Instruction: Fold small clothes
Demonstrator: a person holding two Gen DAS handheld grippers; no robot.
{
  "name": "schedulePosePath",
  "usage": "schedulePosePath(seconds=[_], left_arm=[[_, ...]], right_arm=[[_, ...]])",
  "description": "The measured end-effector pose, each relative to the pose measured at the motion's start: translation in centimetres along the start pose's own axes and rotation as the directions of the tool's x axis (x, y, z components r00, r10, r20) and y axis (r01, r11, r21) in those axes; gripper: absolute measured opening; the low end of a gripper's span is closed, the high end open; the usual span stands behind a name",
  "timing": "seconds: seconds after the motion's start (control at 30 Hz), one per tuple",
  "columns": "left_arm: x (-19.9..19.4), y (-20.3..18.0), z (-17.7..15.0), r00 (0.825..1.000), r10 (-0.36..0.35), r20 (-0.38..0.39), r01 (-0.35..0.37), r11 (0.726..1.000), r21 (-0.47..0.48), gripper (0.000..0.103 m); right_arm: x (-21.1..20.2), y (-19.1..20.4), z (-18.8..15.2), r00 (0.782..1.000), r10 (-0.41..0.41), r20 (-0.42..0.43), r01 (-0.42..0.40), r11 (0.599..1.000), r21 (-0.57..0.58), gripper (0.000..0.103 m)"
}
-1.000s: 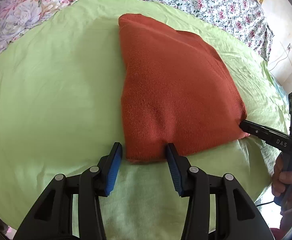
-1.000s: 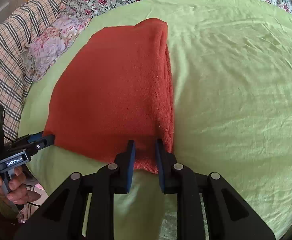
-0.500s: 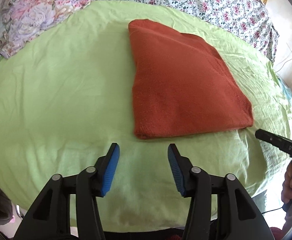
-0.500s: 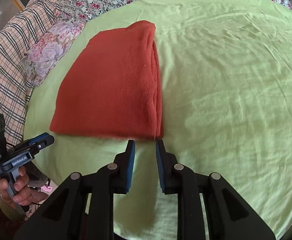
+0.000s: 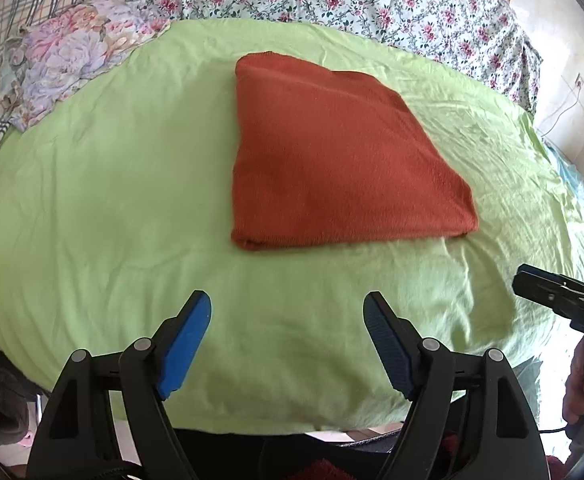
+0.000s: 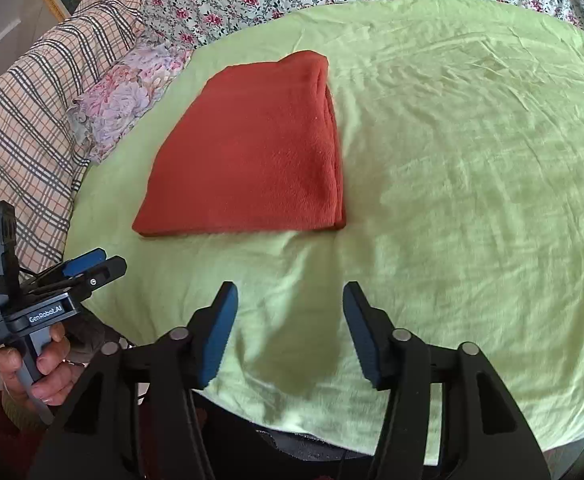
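Rust folded garment (image 5: 331, 160) flat, both tongs clear, spread

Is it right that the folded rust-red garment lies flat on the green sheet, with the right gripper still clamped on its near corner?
Not quite. The right gripper is open and clear of the rust-red garment, its jaws having just opened with nothing between them, as the right wrist view shows. The garment does lie folded flat on the green sheet.

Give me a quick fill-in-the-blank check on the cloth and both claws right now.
1. The folded garment is ____ in colour.
2. It lies on a light ____ sheet.
3. The left claw holds ____; its jaws have just been opening.
4. The right claw, jaws also just opened, stands ____ from the garment.

Missing words: rust-red; green; nothing; apart
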State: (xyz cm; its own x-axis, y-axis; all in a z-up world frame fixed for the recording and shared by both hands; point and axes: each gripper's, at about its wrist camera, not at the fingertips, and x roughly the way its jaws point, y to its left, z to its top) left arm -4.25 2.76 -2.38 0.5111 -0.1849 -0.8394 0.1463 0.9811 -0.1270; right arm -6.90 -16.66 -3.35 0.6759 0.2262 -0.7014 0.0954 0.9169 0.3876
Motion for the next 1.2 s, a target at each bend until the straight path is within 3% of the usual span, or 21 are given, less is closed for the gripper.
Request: schedulePosePath(seconds=[0.5, 0.8, 1.0, 1.2], left_arm=[[-1.2, 1.0, -1.5, 0.995, 0.095, -0.013, -0.095, 0.995, 0.016, 0.083], [-1.0, -1.3, 2.1, 0.985, 0.167, 0.039, -0.170, 0.982, 0.081, 0.088], [-0.4, -2.2, 3.1, 0.976, 0.214, 0.043, -0.218, 0.970, 0.110, 0.092], [0.5, -2.1, 4.0, 0.975, 0.218, 0.032, -0.220, 0.971, 0.098, 0.093]], right_arm=[[-0.5, 0.9, -2.1, 1.000, -0.010, 0.002, 0.010, 1.000, -0.023, 0.074], [-0.8, 2.4, 0.5, 0.999, -0.013, 0.043, 0.018, 0.994, -0.109, 0.085], [-0.3, 2.7, 2.5, 0.998, -0.010, 0.057, 0.017, 0.991, -0.129, 0.087], [0.8, 2.9, 4.3, 0.999, -0.005, 0.042, 0.012, 0.989, -0.146, 0.087]])
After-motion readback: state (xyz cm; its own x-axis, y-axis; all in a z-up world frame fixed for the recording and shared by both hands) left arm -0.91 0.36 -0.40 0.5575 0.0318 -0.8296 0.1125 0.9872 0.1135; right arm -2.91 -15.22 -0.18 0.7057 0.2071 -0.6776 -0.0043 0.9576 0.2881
